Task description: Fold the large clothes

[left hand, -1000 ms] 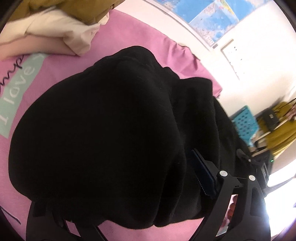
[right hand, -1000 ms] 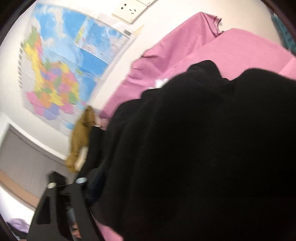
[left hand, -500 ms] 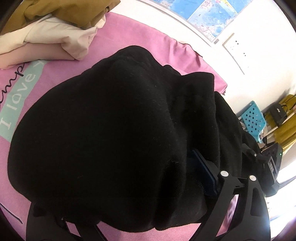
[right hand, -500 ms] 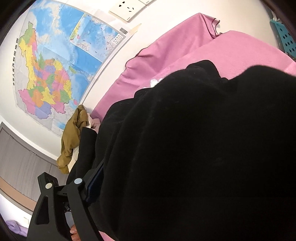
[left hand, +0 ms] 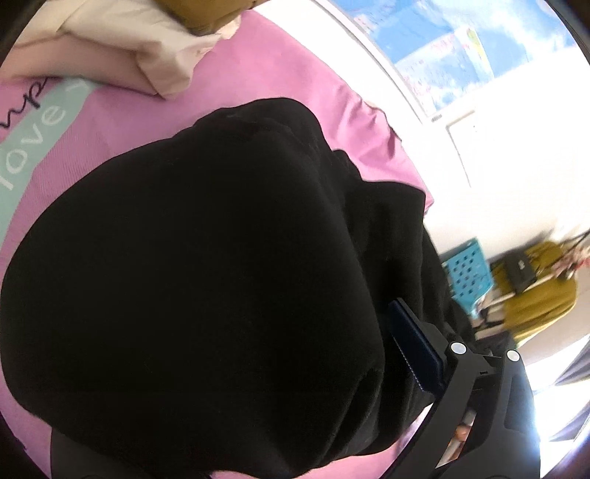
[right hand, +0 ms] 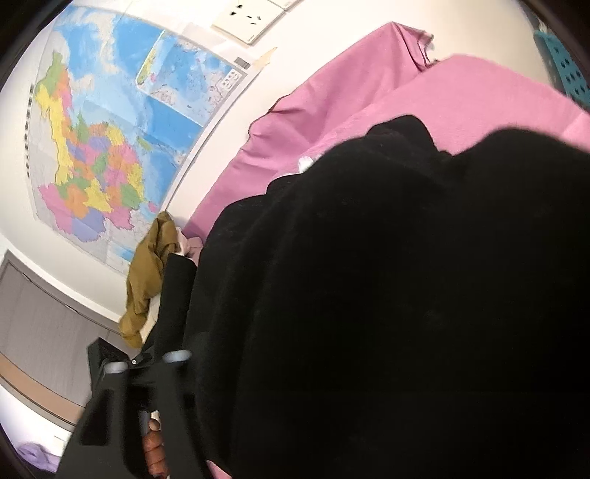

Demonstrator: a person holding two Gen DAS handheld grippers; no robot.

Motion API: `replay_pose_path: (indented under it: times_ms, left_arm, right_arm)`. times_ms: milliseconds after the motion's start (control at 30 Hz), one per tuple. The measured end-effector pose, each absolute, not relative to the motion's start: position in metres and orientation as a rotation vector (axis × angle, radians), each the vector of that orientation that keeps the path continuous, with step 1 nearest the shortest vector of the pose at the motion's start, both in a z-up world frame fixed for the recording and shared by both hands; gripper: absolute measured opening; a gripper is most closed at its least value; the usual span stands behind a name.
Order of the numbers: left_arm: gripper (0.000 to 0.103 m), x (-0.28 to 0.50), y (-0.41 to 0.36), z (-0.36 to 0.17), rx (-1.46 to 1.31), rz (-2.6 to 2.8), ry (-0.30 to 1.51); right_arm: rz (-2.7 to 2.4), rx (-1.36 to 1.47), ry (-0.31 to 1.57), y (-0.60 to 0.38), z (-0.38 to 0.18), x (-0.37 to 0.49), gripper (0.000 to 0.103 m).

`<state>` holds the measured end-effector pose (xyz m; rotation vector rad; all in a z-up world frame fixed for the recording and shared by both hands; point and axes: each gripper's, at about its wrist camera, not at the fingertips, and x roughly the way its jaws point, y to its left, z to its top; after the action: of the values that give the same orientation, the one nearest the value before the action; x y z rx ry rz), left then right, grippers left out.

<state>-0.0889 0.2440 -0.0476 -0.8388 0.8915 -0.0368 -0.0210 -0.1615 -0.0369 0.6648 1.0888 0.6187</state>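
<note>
A bulky black garment (left hand: 206, 280) lies bunched on the pink bedsheet (left hand: 258, 73) and fills both views. My left gripper (left hand: 228, 368) straddles its near edge. The right finger with its blue pad (left hand: 413, 350) stands just beside the cloth, the other finger is buried under it, and the jaws are opening. My right gripper (right hand: 350, 368) holds the same black garment (right hand: 387, 294) between its jaws, which are closing. Only its left finger (right hand: 166, 372) shows, against the cloth, and the pads are hidden.
Folded cream and mustard clothes (left hand: 147, 48) are piled at the far left of the bed. A teal lettered band (left hand: 37, 129) crosses the sheet. A wall map (right hand: 110, 147) and socket (right hand: 250, 18) sit behind. A blue crate (left hand: 468, 272) stands beyond the bed's end.
The left gripper has shifted across the bed and rolled slightly, and its blue pad now stands a little further from the cloth. The right view is almost unchanged.
</note>
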Motion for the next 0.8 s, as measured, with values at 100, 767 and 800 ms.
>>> replay_pose_path:
  times_ms: [100, 767, 800]
  left_arm:
    - [0.097, -0.087, 0.244, -0.047, -0.829, -0.037, 0.904]
    - [0.029, -0.078, 0.233, 0.027, -0.6, -0.171, 0.822]
    - [0.029, -0.078, 0.234, 0.034, -0.589, -0.177, 0.812]
  right_arm:
    - [0.614, 0.638, 1.098, -0.156, -0.036, -0.019, 0.078]
    - [0.779, 0.505, 0.902, -0.143, 0.059, -0.018, 0.019]
    - [0.792, 0.5, 0.893, -0.141, 0.065, -0.017, 0.019]
